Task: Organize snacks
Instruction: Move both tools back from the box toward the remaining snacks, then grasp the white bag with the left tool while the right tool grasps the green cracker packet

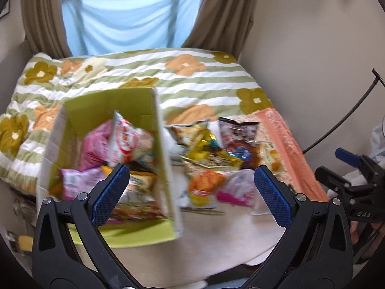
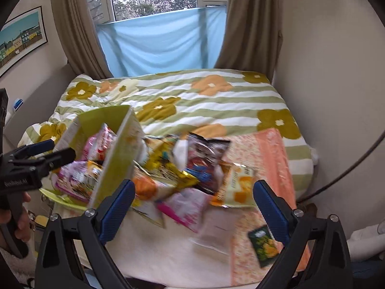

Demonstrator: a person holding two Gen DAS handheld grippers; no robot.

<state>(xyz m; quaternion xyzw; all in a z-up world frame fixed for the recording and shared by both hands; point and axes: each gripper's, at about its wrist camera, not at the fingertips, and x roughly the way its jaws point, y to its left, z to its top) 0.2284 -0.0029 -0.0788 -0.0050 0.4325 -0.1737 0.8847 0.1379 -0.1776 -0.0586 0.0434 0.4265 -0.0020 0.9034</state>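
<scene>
A green cardboard box (image 1: pixel 154 125) stands on the bed's left side and holds several snack packets, one red and white (image 1: pixel 127 142). It also shows in the right wrist view (image 2: pixel 115 154). A loose pile of snack packets (image 1: pixel 211 159) lies to the box's right, also in the right wrist view (image 2: pixel 182 175). My left gripper (image 1: pixel 190 192) is open and empty, above the box's right wall and the pile. My right gripper (image 2: pixel 195 207) is open and empty above the pile's near edge. A small green packet (image 2: pixel 263 245) lies apart near the right fingertip.
The bed has a striped floral quilt (image 1: pixel 168 77) and an orange cloth (image 2: pixel 264 149) under the pile. A beige wall (image 1: pixel 312 60) runs along the right. Curtains and a blue sheet (image 1: pixel 130 24) cover the window behind. A black cable (image 1: pixel 349 115) hangs at the right.
</scene>
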